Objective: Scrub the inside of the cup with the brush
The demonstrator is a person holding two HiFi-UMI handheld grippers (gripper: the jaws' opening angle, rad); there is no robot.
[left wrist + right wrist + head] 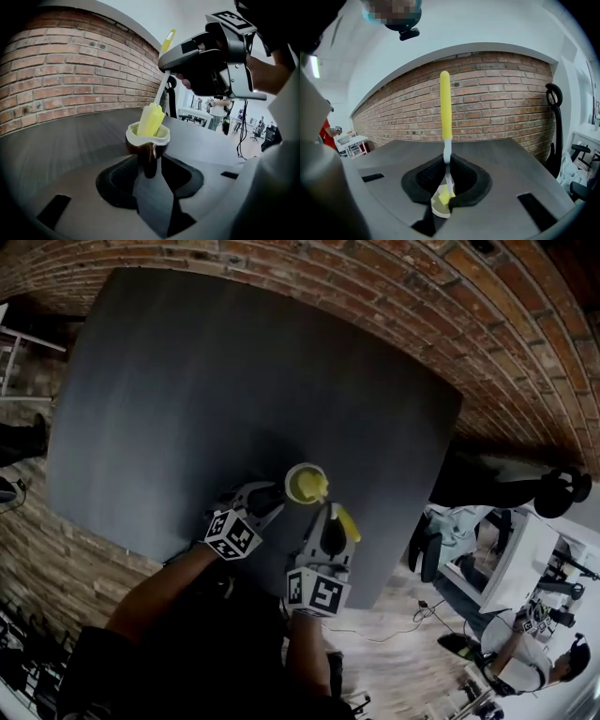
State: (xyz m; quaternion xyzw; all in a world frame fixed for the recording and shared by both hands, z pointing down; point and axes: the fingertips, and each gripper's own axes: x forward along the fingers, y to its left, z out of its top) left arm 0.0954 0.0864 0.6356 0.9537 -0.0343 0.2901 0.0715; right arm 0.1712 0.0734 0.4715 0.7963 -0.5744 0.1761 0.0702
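The cup stood towards the near edge of the dark table, pale inside facing up. The left gripper sat on its near left, jaws spread; the cup's dark handle stood between their tips, not squeezed. The right gripper was at the near right, jaws pinched on the white stem of the brush; its yellow grip stuck up above them; the yellow sponge head was down inside the cup, leaning on the rim. A brick wall ran beyond the far edge.
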